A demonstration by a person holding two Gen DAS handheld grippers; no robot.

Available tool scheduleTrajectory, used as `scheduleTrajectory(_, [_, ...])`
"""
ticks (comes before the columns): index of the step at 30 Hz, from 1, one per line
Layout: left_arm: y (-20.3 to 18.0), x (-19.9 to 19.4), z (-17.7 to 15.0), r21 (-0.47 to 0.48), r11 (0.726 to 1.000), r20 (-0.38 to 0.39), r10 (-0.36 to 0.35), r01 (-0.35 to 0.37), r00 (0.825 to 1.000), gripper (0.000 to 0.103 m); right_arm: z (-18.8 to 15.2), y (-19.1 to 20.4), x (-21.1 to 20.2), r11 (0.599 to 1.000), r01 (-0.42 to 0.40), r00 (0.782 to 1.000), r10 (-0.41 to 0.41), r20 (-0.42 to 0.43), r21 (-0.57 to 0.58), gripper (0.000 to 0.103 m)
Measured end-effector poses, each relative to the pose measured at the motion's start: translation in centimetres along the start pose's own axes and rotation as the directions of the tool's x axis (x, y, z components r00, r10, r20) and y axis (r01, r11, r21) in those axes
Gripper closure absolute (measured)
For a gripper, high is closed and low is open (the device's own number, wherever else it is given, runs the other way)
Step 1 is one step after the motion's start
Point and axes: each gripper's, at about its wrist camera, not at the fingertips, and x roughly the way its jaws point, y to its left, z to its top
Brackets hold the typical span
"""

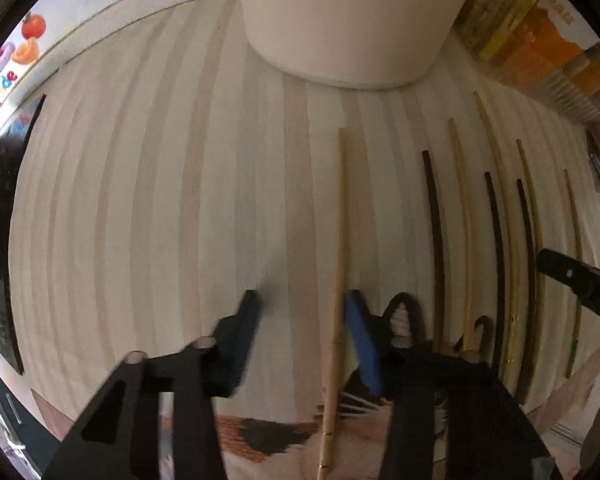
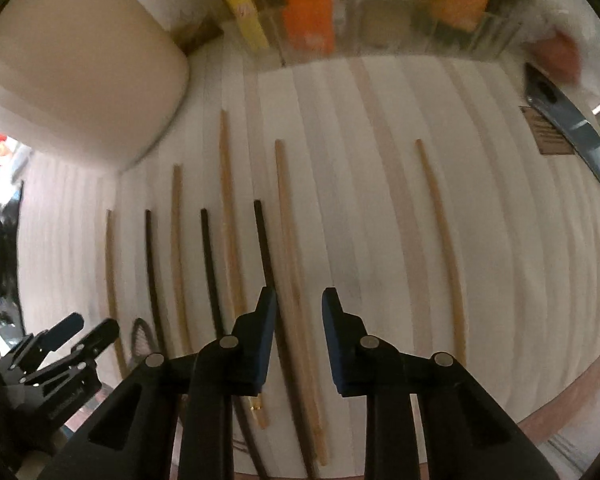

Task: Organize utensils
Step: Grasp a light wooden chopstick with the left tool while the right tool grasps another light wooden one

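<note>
We see our left gripper low over the striped cloth, its fingers apart around a light chopstick that lies beside the right finger, not squeezed. Our right gripper is also apart over another light chopstick, not pressing it. The other chopsticks lie in a row near the white container.

Home dining spot: chopsticks on striped tablecloth, snack boxes nearby.
</note>
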Motion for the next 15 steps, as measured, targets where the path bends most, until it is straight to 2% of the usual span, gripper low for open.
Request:
scheduleTrajectory(2, [0.3, -0.2, 0.0, -0.003, 1.000, 0.010, -0.001, 0.001, 1.000, 0.098, -0.2, -0.1, 0.9, 1.000, 0.010, 0.999, -0.010, -0.030, -0.002, 0.090])
scheduleTrajectory(4, [1.0, -0.3, 0.2, -0.021, 1.000, 0.005, -0.014, 0.014, 1.000, 0.099, -0.6, -0.3, 0.9, 1.000, 0.028, 0.999, -0.028, -0.023, -0.006, 0.095])
scheduleTrajectory(9, [3.0, -0.5, -0.3, -0.064, 0.998, -0.025, -0.009, 0.007, 1.000, 0.099, -1.6, -1.9, 0.6, 0.997, 0.075, 0.996, -0.075, -0.055, 0.001, 0.096])
scheduleTrajectory(15, [3.7, -0.6, -0.5, -0.055, 0.998, -0.033, 0.005, -0.006, 0.999, 0.098, -3.2, -3.7, 0.5, 0.998, 0.062, 0.988, -0.063, -0.138, -0.014, 0.096])
